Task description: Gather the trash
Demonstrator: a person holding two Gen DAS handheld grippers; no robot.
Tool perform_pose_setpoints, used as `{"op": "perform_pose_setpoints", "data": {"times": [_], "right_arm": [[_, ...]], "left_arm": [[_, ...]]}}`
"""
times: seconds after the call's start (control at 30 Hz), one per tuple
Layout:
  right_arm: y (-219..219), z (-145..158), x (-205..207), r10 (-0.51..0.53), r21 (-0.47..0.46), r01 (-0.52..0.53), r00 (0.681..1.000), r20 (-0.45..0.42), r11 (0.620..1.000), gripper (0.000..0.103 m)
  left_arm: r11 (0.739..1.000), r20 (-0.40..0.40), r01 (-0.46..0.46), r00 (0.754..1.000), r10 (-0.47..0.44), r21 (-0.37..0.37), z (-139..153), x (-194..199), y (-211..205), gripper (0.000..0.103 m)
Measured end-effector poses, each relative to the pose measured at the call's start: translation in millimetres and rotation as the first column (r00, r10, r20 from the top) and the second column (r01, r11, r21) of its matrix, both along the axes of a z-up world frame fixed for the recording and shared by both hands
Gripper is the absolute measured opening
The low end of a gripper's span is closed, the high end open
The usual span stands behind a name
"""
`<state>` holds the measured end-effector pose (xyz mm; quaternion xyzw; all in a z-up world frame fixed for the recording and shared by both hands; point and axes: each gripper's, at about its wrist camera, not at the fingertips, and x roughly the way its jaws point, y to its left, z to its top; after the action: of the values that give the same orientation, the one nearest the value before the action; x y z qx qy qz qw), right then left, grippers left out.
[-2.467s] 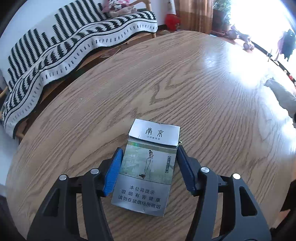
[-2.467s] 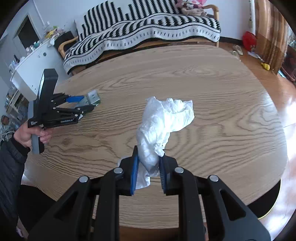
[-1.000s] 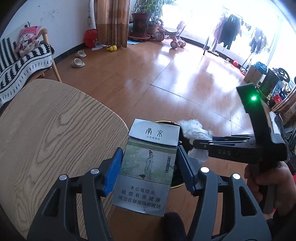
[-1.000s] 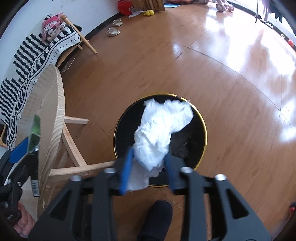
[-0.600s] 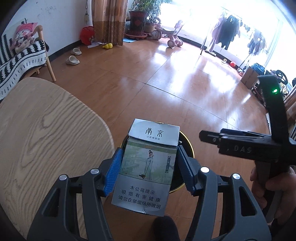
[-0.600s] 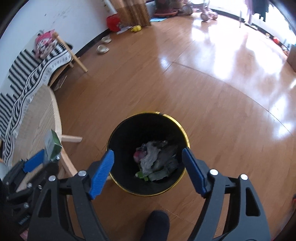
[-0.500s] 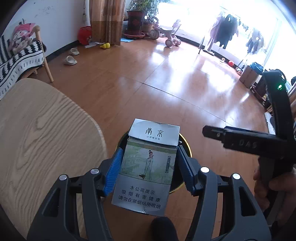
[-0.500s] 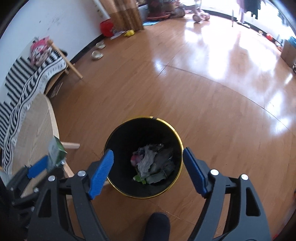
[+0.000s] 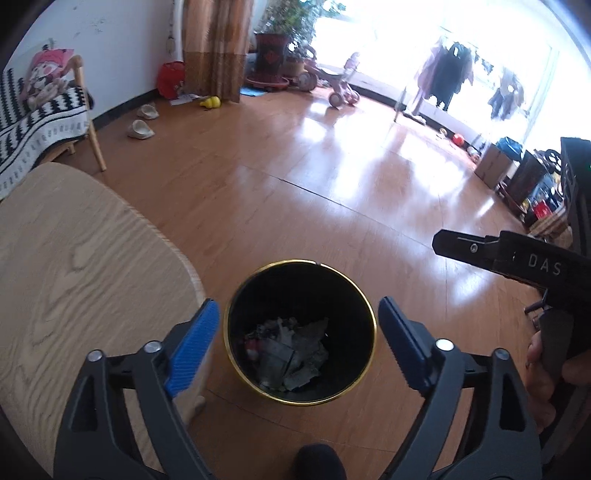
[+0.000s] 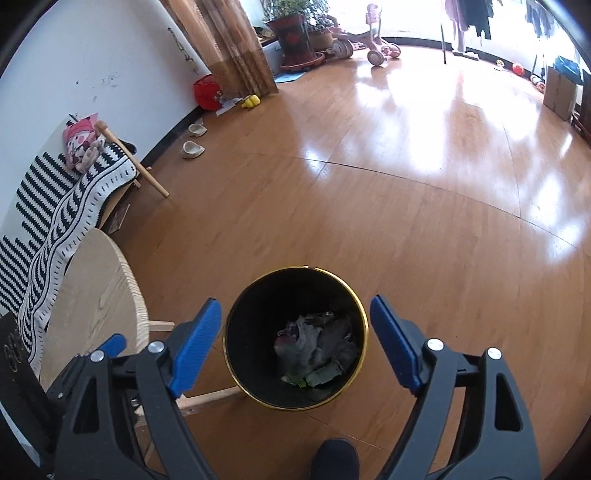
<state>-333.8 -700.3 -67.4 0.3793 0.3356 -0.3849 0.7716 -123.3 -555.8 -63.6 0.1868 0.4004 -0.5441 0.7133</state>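
Both sets of blue fingers (image 9: 192, 346) are spreading with nothing between them: the left gripper (image 9: 298, 345) and the right gripper (image 10: 295, 345) hang over the black, gold-rimmed trash bin (image 9: 258, 291) on the wooden floor (image 9: 314, 184). Crumpled trash (image 9: 290, 354) lies at the bin's bottom. Judging from here, the risk is small: swinging back toward the round wooden table (image 9: 74, 277), a low gripper could clip the rim and tip the bin.

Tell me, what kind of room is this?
Probably a family living room: a wooden floor, a striped blanket over a wooden seat, a child's tricycle and potted plants by a bright window.
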Motion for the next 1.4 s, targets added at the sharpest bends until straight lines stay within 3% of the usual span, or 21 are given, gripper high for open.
{"op": "perform_pose_setpoints", "data": {"times": [0.23, 0.37, 0.47, 0.6, 0.73, 0.77, 0.83, 0.93, 1.03, 1.13, 1.27, 1.4], "right_arm": [[44.7, 24.4, 51.4, 0.152, -0.085, -0.152, 0.988, -0.012, 0.985, 0.086], [88.9, 41.6, 95.4, 0.282, -0.141, -0.284, 0.959, -0.03, 0.949, 0.087], [142.2, 55.6, 140.1, 0.41, -0.181, -0.412, 0.911, -0.047, 0.893, 0.087], [213.5, 71.8, 190.6, 0.538, -0.227, -0.536, 0.841, -0.056, 0.813, 0.087], [292.6, 84.6, 235.8, 0.664, -0.25, -0.653, 0.746, -0.05, 0.715, 0.088], [315.4, 87.8, 247.0, 0.696, -0.261, -0.682, 0.716, -0.051, 0.683, 0.088], [346.1, 91.4, 263.3, 0.736, -0.268, -0.717, 0.676, -0.039, 0.644, 0.09], [389.1, 94.4, 286.4, 0.783, -0.271, -0.759, 0.622, -0.033, 0.592, 0.091], [429.4, 92.8, 308.2, 0.818, -0.279, -0.794, 0.573, -0.048, 0.54, 0.091], [459.7, 86.9, 323.1, 0.844, -0.276, -0.823, 0.532, -0.069, 0.496, 0.091], [490.9, 78.9, 341.5, 0.864, -0.281, -0.85, 0.491, -0.109, 0.447, 0.091], [507.9, 70.8, 343.3, 0.873, -0.279, -0.862, 0.47, -0.13, 0.422, 0.091]], "left_arm": [[0.988, 0.072, -0.154, 0.985, 0.155, -0.018, 33.3, 47.0, 76.8, 0.096], [0.955, 0.133, -0.298, 0.947, 0.294, 0.011, 48.8, 83.9, 154.4, 0.096], [0.912, 0.143, -0.409, 0.903, 0.405, 0.003, 60.5, 107.4, 219.1, 0.096], [0.819, 0.141, -0.573, 0.809, 0.57, -0.024, 72.9, 131.4, 312.9, 0.096], [0.723, 0.19, -0.69, 0.705, 0.683, -0.04, 78.3, 142.1, 388.3, 0.096], [0.688, 0.199, -0.724, 0.668, 0.717, -0.048, 79.1, 145.9, 413.8, 0.096], [0.64, 0.202, -0.766, 0.619, 0.759, -0.058, 81.3, 152.3, 444.4, 0.096], [0.538, 0.187, -0.841, 0.52, 0.834, -0.058, 78.8, 163.7, 501.1, 0.096], [0.467, 0.175, -0.882, 0.452, 0.874, -0.055, 77.7, 174.2, 538.2, 0.096], [0.418, 0.162, -0.906, 0.404, 0.9, -0.063, 76.2, 175.0, 574.1, 0.096], [0.374, 0.178, -0.926, 0.358, 0.916, -0.059, 71.7, 183.2, 596.9, 0.096], [0.357, 0.19, -0.933, 0.341, 0.921, -0.055, 66.6, 187.0, 609.6, 0.096]]}}
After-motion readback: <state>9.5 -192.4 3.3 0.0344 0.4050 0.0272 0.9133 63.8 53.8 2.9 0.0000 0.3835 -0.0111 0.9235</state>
